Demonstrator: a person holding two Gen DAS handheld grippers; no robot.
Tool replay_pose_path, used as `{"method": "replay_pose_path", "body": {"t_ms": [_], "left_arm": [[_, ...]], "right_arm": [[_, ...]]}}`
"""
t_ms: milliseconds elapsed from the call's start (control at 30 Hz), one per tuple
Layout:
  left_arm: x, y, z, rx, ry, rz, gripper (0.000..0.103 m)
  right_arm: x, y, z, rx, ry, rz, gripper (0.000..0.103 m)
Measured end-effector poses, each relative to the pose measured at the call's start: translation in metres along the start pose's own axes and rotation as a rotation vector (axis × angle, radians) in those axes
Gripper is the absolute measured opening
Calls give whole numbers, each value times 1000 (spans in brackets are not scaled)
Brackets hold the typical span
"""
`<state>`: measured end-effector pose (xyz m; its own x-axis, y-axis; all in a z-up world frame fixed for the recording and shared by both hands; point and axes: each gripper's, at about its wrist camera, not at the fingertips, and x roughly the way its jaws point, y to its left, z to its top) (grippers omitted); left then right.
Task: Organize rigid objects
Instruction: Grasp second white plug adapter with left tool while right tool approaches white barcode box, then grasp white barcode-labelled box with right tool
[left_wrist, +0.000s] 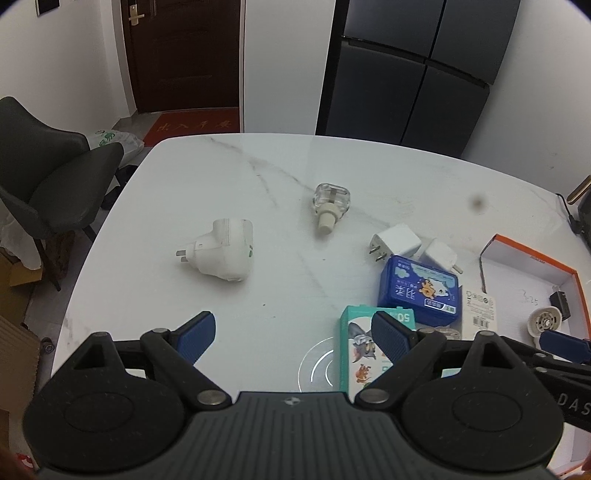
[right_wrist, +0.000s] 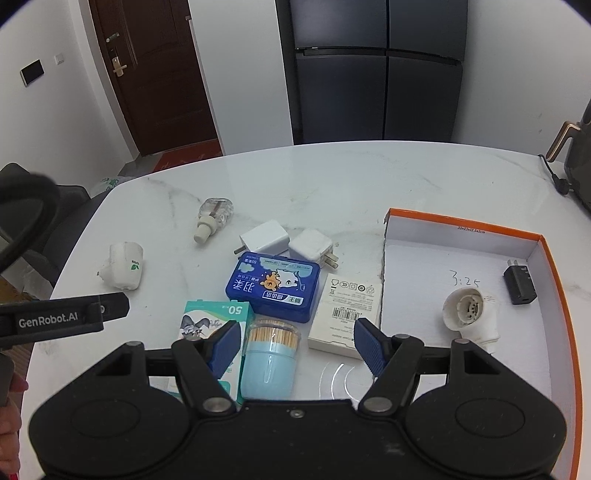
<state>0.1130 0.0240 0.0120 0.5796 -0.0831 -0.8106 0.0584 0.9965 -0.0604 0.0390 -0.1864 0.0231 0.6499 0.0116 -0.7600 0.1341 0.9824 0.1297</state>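
"GenRobot.AI" on the left tool (right_wrist: 64, 317), "50" on the teal carton (right_wrist: 216, 325), "3:25" inside the box (right_wrist: 554, 266).

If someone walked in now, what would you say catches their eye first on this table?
Probably the orange-edged box on the right, already holding a black charger and a white fitting. Then the blue tin mid-table, amid white chargers, and the toothpick jar between the open right gripper's fingers.

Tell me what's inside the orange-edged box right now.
The box holds a black charger and a white lamp socket. Its near corner is hidden behind the right tongs.
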Motion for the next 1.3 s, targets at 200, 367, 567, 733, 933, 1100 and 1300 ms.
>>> {"method": "replay_pose_path", "body": {"t_ms": [200, 367, 567, 733, 933, 1100, 1300], "left_arm": [[16, 21, -1, -19, 2, 35, 97], [38, 43, 6, -41, -25, 77, 102], [71, 56, 21, 6, -30, 108, 103], [98, 60, 32, 74, -28, 134, 103], [122, 63, 37, 118, -6, 126, 103], [123, 63, 34, 123, -26, 82, 86], [109, 54, 25, 106, -15, 30, 85]], "right_arm": [[2, -6, -1, 15, 7, -1, 80], [5, -13, -5, 43, 20, 2, 80], [11, -20, -10, 61, 36, -1, 80], [17, -30, -12, 85, 51, -10, 80], [25, -40, -12, 106, 66, -22, 80], [37, -40, -13, 102, 84, -15, 80], [52, -38, -17, 96, 108, -7, 80]]}}
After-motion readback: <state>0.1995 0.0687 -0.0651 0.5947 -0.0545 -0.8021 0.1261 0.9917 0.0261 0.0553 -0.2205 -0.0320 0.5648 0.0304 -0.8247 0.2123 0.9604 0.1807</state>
